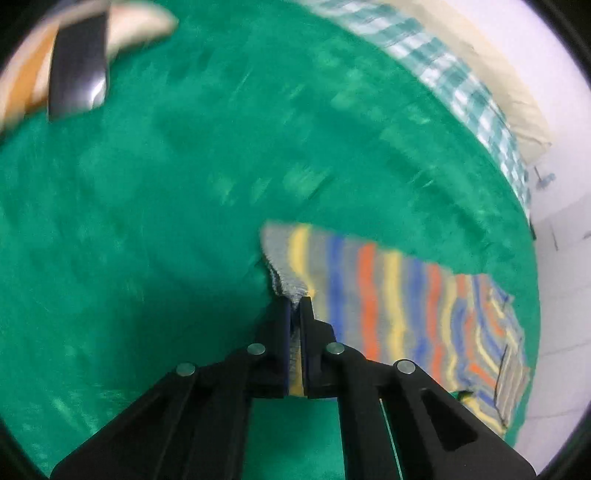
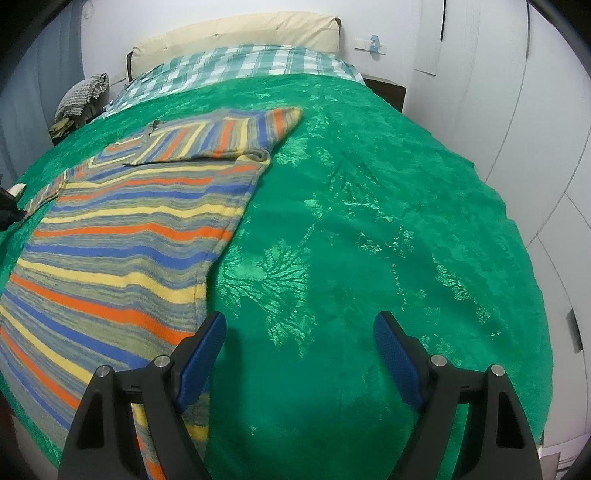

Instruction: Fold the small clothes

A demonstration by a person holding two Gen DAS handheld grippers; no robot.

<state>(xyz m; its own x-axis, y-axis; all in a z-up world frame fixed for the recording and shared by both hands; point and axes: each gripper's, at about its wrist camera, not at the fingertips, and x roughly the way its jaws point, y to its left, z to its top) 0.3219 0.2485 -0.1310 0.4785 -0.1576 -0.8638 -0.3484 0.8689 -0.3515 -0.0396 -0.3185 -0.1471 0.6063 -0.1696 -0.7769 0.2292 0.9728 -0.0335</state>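
A striped knit sweater (image 2: 122, 229) in orange, yellow, blue and grey lies flat on the green bedspread (image 2: 369, 221). One sleeve (image 2: 236, 133) is folded across its chest. In the left wrist view my left gripper (image 1: 295, 301) is shut on the grey cuff of the other sleeve (image 1: 369, 291), which stretches off to the right. That view is motion-blurred. My right gripper (image 2: 299, 325) is open and empty, low over the bedspread just right of the sweater's hem.
A green-and-white checked sheet (image 2: 240, 66) and a cream pillow (image 2: 236, 33) lie at the head of the bed. A heap of cloth (image 2: 81, 96) sits at the far left. White walls and cupboard doors (image 2: 517, 110) stand to the right. A dark object (image 1: 79, 62) shows top left.
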